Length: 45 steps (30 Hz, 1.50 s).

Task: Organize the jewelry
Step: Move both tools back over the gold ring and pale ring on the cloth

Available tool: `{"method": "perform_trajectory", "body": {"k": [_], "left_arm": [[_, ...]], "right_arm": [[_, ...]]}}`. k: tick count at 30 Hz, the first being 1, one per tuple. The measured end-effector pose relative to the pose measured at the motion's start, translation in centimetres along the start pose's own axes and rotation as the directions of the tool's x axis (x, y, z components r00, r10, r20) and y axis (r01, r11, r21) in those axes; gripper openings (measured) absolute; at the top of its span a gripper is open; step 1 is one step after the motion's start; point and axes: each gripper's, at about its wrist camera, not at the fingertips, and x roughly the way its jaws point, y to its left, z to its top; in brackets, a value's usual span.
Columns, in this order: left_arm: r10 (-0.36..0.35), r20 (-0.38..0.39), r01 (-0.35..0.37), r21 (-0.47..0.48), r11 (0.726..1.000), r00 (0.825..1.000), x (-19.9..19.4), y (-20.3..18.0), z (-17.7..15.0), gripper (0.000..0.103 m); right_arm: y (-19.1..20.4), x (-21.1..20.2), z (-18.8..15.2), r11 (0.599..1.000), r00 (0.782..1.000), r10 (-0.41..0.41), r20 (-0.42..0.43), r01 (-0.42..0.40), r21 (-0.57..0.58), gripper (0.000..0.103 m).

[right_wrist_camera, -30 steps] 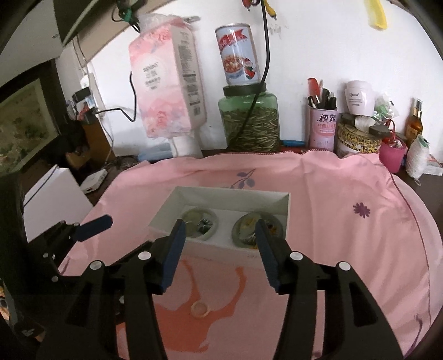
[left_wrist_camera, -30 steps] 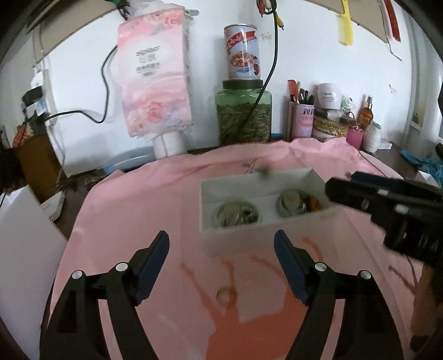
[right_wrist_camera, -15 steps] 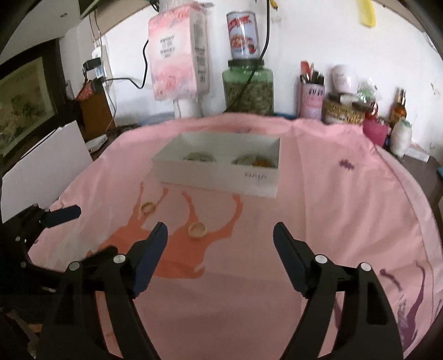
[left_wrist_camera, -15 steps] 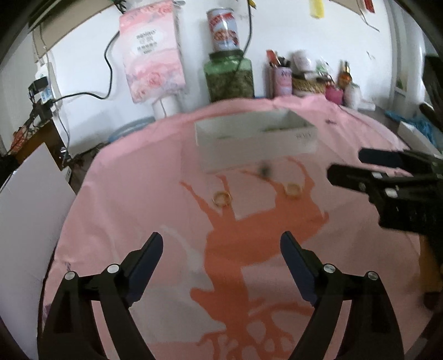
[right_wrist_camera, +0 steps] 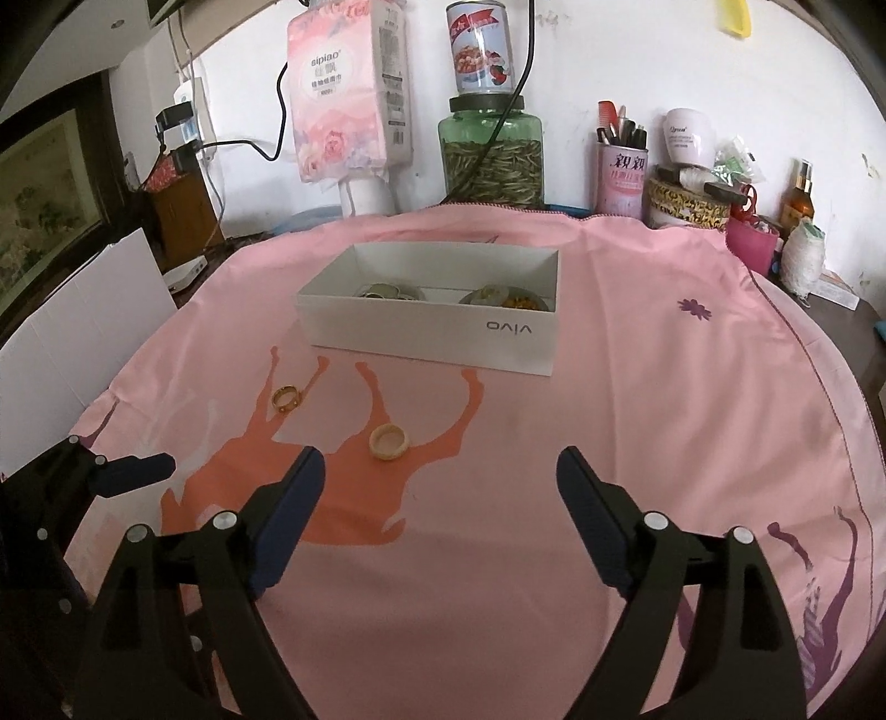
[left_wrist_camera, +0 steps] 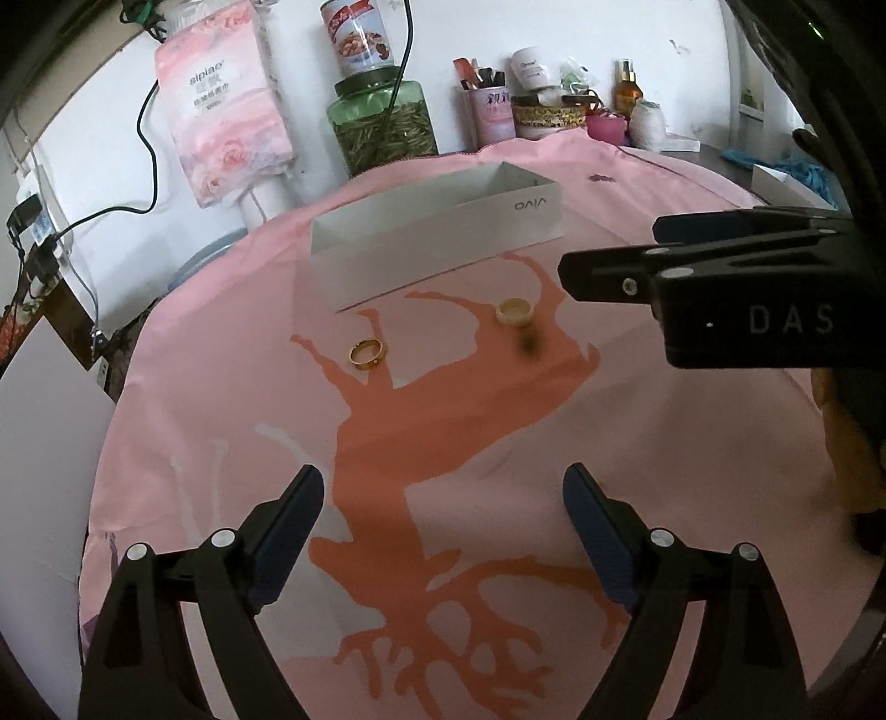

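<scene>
We hold both tongs low over a tabletop covered by a pink cloth (right_wrist_camera: 637, 387) printed with orange tree shapes. The left tongs (left_wrist_camera: 443, 531) stand spread wide, having just been opening, and nothing lies between their dark blue pads. The right tongs (right_wrist_camera: 440, 501) are likewise spread and have also just been opening, with only bare cloth between the fingers.

Two rings lie loose on the cloth, near each other but not touching. The gold ring (right_wrist_camera: 286, 398) sits on the left, on an orange branch of the print; the cream ring (right_wrist_camera: 389, 441) lies to its right and a little nearer to us, just beyond the left finger of the right tongs. In the left wrist view we see the gold ring (left_wrist_camera: 366, 353) and the cream ring (left_wrist_camera: 515, 312) well ahead of the left tongs, with the right tongs reaching in from the right edge.

Farther back stands an open white box (right_wrist_camera: 443, 332), its printed lettering upside down toward us. Inside it we make out two shallow dishes with small pieces, the right one holding something yellow; the details are too small to tell.

Along the far wall stand a green glass jar (right_wrist_camera: 490, 155) with a can (right_wrist_camera: 480, 47) on top, a pink tissue pack (right_wrist_camera: 346, 94) and a pink pen cup (right_wrist_camera: 621, 174).
</scene>
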Motion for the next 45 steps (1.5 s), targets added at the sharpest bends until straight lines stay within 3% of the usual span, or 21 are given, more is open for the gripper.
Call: {"method": "perform_trajectory", "body": {"k": [6,9,12,20,25,35,38,45], "left_arm": [[-0.007,-0.007,0.007,0.009,1.000,1.000,-0.1,-0.2,-0.2,0.086],[-0.024,-0.007,0.024,0.008,1.000,1.000,-0.1,-0.3,-0.2,0.081],[-0.049,-0.005,0.049,0.010,0.999,0.999,-0.3,-0.5,-0.2,0.071],[-0.150,-0.019,0.150,-0.019,0.989,0.988,-0.3,-0.3,0.0,0.027],[-0.154,-0.013,0.154,-0.027,0.988,0.988,-0.4,-0.1,0.0,0.014],[-0.180,0.033,0.182,-0.222,0.958,0.983,-0.9,5.2,0.5,0.011],[-0.242,0.031,0.241,-0.278,0.930,0.970,-0.7,6.6,0.4,0.011],[-0.272,0.058,0.277,-0.313,0.909,0.960,-0.8,7.7,0.6,0.011]], "right_arm": [[-0.1,0.4,-0.1,1.000,1.000,-0.002,-0.016,0.002,0.004,0.081],[-0.2,0.7,-0.2,1.000,1.000,-0.005,-0.029,0.006,0.003,0.081],[-0.1,1.0,-0.3,1.000,0.999,-0.007,-0.039,0.007,0.002,0.081],[-0.1,1.3,-0.4,1.000,0.999,-0.012,-0.048,0.012,0.001,0.081],[-0.2,1.3,-0.4,1.000,0.999,-0.012,-0.047,0.012,0.000,0.081],[-0.3,1.2,-0.4,1.000,0.999,-0.011,-0.044,0.012,0.005,0.081],[-0.3,1.1,-0.4,1.000,0.999,-0.008,-0.041,0.008,0.008,0.081],[-0.3,0.8,-0.3,1.000,0.999,-0.005,-0.034,0.005,0.010,0.081]]}}
